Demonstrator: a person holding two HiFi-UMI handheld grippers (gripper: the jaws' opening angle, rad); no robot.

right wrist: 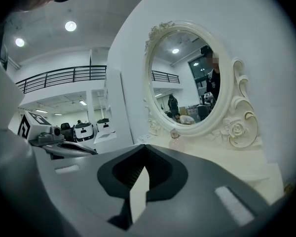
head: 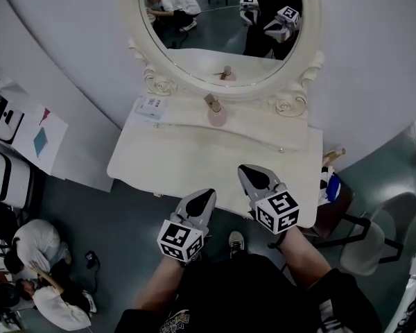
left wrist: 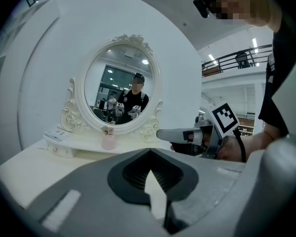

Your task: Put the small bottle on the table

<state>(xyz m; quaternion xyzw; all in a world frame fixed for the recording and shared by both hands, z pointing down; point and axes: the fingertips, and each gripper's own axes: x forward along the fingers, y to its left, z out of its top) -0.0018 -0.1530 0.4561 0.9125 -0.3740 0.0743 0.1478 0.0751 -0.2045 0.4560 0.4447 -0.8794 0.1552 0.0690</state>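
Note:
A small pink bottle (head: 215,113) with a tan cap stands upright on the raised shelf of a cream dressing table (head: 194,165), right under the oval mirror (head: 222,26). The left gripper view shows the bottle (left wrist: 108,139) far ahead, and in the right gripper view the bottle (right wrist: 176,141) is also well ahead. My left gripper (head: 204,198) hovers off the table's front edge, shut and empty. My right gripper (head: 252,172) is over the front edge, to the right of the left one, also shut with nothing in it. Both are far from the bottle.
A small white box (head: 151,107) lies on the shelf left of the bottle. A stool with items (head: 331,186) and a grey chair (head: 385,227) stand to the table's right. White panels (head: 35,134) and people on the floor (head: 35,252) are at the left.

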